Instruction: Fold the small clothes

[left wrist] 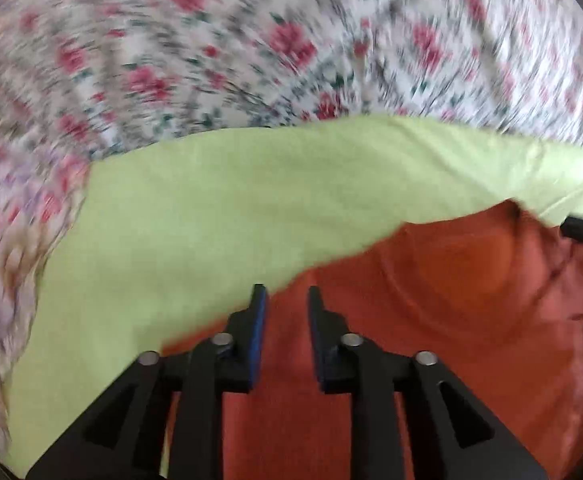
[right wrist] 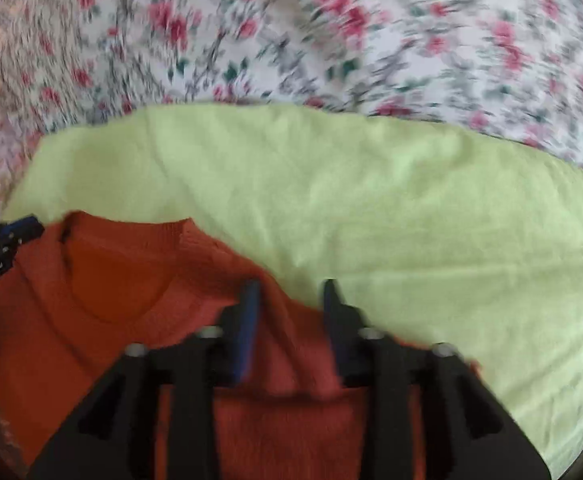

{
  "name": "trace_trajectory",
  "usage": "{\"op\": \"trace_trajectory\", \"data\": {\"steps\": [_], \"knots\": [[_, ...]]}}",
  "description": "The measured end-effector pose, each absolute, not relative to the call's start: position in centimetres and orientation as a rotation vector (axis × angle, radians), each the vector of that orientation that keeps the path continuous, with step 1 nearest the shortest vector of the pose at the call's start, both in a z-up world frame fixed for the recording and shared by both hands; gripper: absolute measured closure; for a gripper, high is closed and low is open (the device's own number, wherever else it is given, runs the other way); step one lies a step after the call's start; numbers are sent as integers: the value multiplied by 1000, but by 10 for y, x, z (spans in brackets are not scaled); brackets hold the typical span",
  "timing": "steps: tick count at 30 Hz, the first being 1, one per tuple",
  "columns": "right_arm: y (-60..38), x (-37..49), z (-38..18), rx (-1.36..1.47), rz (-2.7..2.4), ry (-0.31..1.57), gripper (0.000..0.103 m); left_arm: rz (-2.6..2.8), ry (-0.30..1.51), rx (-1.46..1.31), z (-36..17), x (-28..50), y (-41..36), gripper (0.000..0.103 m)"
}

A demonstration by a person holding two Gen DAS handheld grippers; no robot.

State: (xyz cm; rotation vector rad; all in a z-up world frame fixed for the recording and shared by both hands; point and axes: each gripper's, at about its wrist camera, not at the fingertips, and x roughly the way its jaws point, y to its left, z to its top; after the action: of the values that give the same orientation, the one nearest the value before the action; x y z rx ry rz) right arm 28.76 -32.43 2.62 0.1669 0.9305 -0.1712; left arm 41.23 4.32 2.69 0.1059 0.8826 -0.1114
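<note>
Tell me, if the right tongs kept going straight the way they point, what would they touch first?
Probably the orange sweater, near its shoulder edge, lying on the light green cloth. The right tongs stand open over it; blur hides the gap.

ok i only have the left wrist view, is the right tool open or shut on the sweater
Observer: Open. The right tool has its jaws apart, over the orange sweater's shoulder edge.
Operator: which way does the neckline point
Observer: The ribbed neckline lies at the far end, toward the floral sheet.
Operator: whats right of the sweater
Observer: The light green cloth spreads out there, running under the sweater.
</note>
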Motion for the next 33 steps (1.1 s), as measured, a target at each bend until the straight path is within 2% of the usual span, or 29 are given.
{"op": "trace_trajectory", "data": {"steps": [4, 6, 13, 18, 20, 28, 33], "knots": [[-320, 220, 46, 266, -140, 903, 51, -130, 865, 29, 43, 333, 64, 62], [-312, 179, 48, 322, -122, 899, 50, -115, 882, -15, 42, 285, 76, 58], [-282, 66, 31, 427, -120, 933, 49, -56, 956, -115, 20, 141, 115, 54], [-272, 4, 34, 496, -126, 920, 48, -41, 979, -167, 19, 71, 129, 42], [-269, -11, 35, 510, -122, 914, 45, -57, 992, -171, 17, 53, 132, 41], [-258, -73, 45, 508, -47, 902, 43, -198, 1124, -270, -13, 1, 143, 41], [-258, -115, 41, 521, -23, 938, 43, -307, 1116, -304, -18, -26, 139, 41]]}}
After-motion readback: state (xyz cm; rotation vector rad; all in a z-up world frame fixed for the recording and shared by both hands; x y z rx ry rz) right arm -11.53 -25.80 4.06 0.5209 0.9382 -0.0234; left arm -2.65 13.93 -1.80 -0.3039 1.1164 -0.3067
